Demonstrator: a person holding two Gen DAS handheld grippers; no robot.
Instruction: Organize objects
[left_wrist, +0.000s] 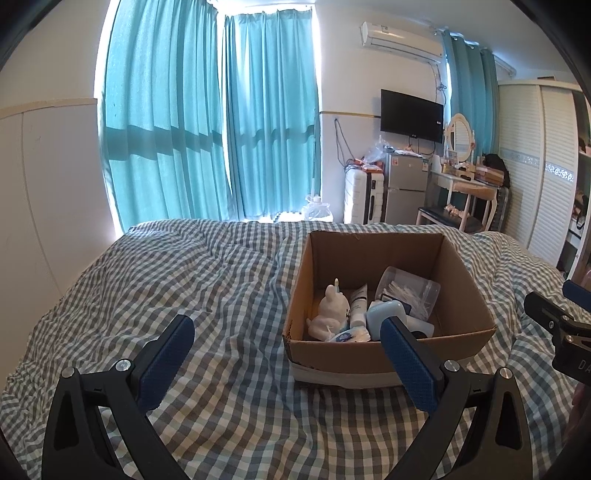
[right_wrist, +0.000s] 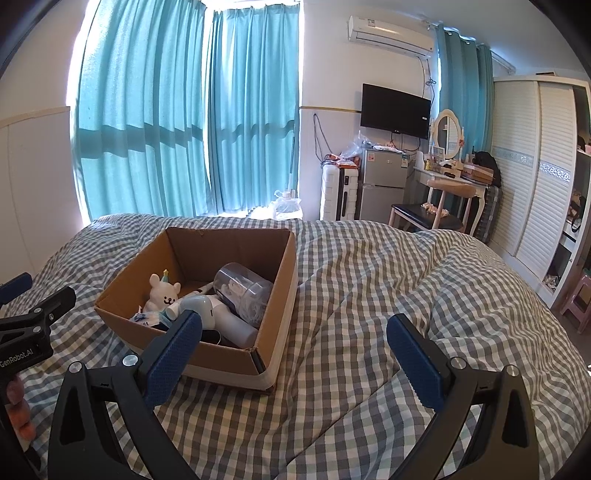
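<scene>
Each hand-held gripper, left (left_wrist: 286, 354) and right (right_wrist: 295, 354), gaped wide and empty, since everything already sat in the cardboard box (right_wrist: 280, 266) on the bed (right_wrist: 369, 295).

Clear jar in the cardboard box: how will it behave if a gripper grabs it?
The clear jar lies on its side across other items, so it will likely roll. Its smooth plastic wall looks slippery to pads. It seems to hold cotton swabs, so it is probably light. The cardboard box should contain it.
</scene>
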